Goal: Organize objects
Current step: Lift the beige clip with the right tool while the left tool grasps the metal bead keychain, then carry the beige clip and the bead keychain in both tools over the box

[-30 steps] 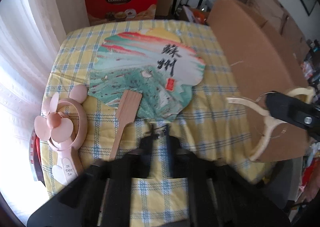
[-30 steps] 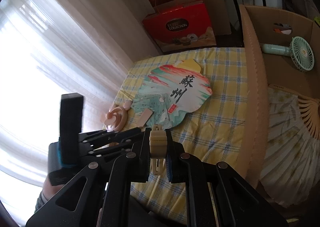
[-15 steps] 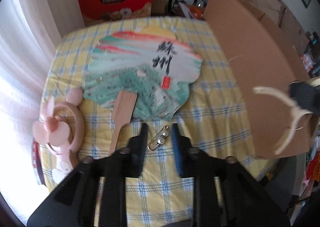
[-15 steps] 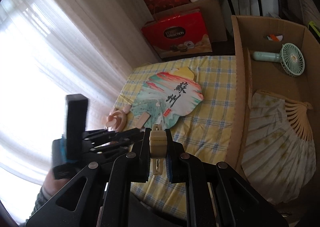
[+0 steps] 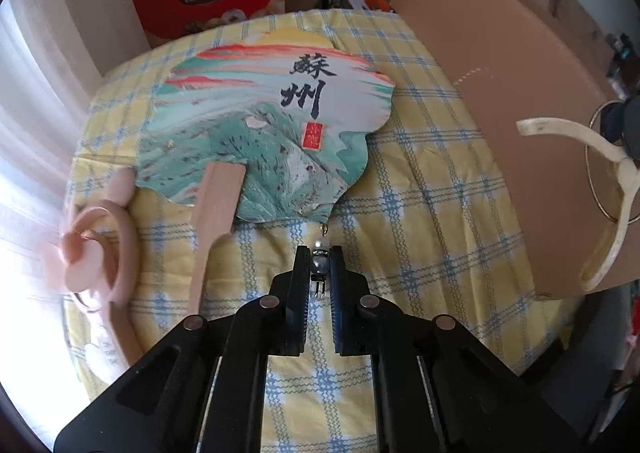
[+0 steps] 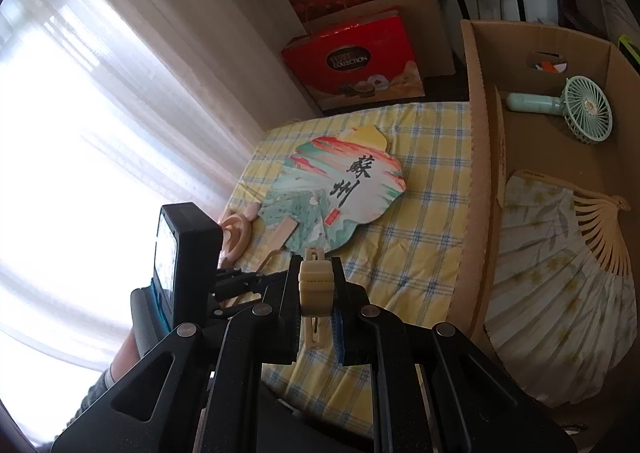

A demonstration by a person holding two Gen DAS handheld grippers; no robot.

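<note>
While the left gripper [image 5: 319,265] points steeply down at the table, its jaws have just been closing, and a small metal pin strung with pearl beads [image 5: 319,259] sits between the black pads, which look pressed to its sides near the tips. That pin lies on the yellow-and-blue checked tablecloth [image 5: 420,213], just below the lower edge of the flat painted paper fan with a pale wooden handle [image 5: 272,125]. To the left of the handle rests a pink handheld electric fan with round ears [image 5: 100,249]. The right gripper [image 6: 316,289] is clenched on a cream plastic hair claw clip [image 6: 316,281], held in the air above the table's near edge, beside the open brown cardboard box [image 6: 478,173]. Inside that box lie a mint-green handheld fan [image 6: 576,109] and a spread folding paper fan with cream ribs [image 6: 560,253].

My worry is the pin: it is thin, smooth and caught only at the very fingertips, so it could twist or slip out on lifting. A pinch of cloth could also come up with it, dragging the painted fan. The claw clip's long prongs might catch the box wall if swung across carelessly.
</note>
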